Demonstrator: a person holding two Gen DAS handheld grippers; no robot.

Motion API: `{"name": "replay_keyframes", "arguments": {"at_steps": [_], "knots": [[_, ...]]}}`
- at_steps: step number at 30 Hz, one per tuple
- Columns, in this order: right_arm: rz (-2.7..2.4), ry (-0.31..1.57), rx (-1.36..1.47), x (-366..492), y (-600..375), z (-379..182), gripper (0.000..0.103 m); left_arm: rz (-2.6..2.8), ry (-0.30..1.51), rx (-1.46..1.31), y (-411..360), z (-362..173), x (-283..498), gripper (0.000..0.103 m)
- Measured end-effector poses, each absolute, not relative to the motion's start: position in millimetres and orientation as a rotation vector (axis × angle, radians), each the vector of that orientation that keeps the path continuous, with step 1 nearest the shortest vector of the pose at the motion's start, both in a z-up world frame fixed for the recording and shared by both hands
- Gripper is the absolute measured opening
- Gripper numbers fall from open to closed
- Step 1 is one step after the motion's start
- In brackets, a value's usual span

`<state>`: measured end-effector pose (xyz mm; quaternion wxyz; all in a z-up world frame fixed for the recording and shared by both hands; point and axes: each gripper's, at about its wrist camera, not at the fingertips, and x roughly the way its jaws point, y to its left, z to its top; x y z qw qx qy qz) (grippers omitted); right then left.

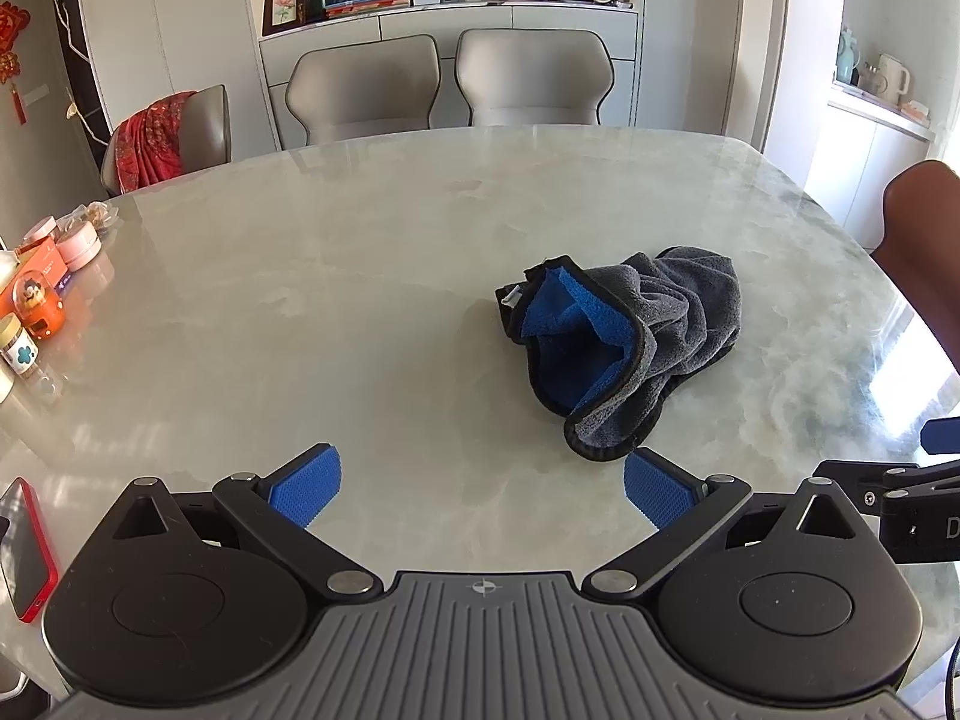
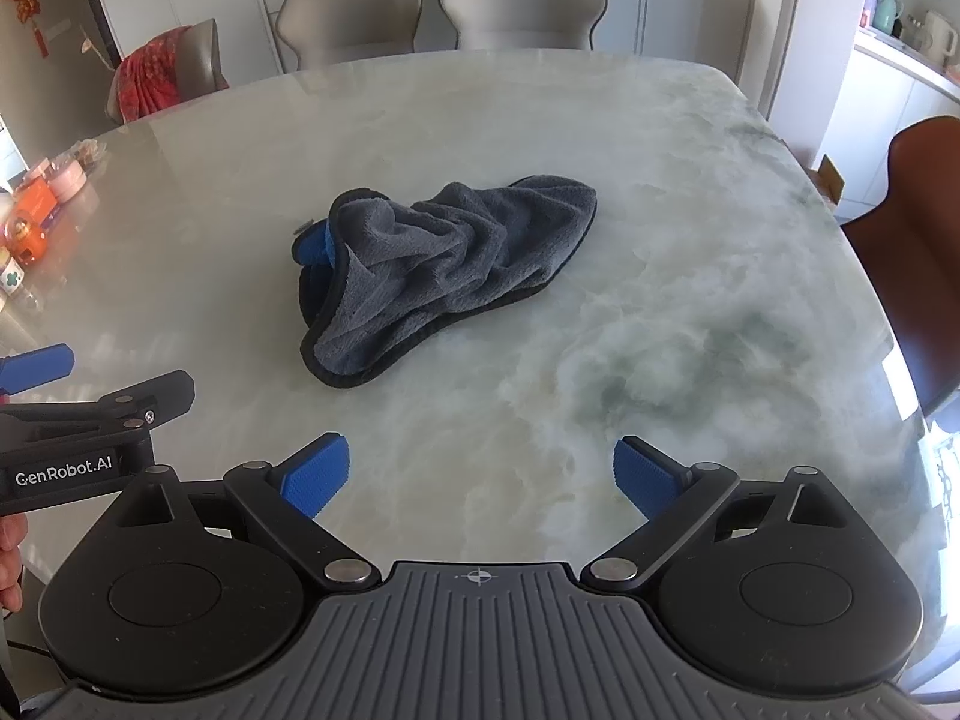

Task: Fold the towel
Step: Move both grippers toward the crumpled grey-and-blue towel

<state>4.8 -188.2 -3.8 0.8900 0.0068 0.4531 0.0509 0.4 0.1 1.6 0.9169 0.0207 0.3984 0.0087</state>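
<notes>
The towel (image 1: 636,348) is charcoal grey outside, bright blue inside, edged in black. Grey-white veining marbles the table (image 2: 660,312). Both grippers have black arms with ribbed blue pads (image 2: 318,474). At nine o'clock, a red phone (image 1: 27,546).

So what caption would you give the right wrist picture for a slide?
Open right gripper hovers over a marble table, facing a crumpled grey towel not yet folded.

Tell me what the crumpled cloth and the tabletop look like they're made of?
The towel looks like plush microfibre: fuzzy grey pile, blue reverse, black stitched edging. The table looks like polished marble or marble-look stone: cloudy grey veining and glossy window reflections; I cannot tell which.
</notes>
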Motion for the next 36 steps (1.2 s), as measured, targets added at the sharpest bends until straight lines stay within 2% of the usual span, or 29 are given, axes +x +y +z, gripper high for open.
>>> {"name": "replay_keyframes", "arguments": {"at_steps": [11, 36], "knots": [[0.104, 0.953, 0.015, 9, -188, -5, 0.096, 0.015, 0.828, 0.048, 2, 20, 4, 0.103], [0.134, 0.962, 0.007, 17, -184, -6, 0.100, 0.003, 0.856, 0.048, 2, 16, 14, 0.103]]}}
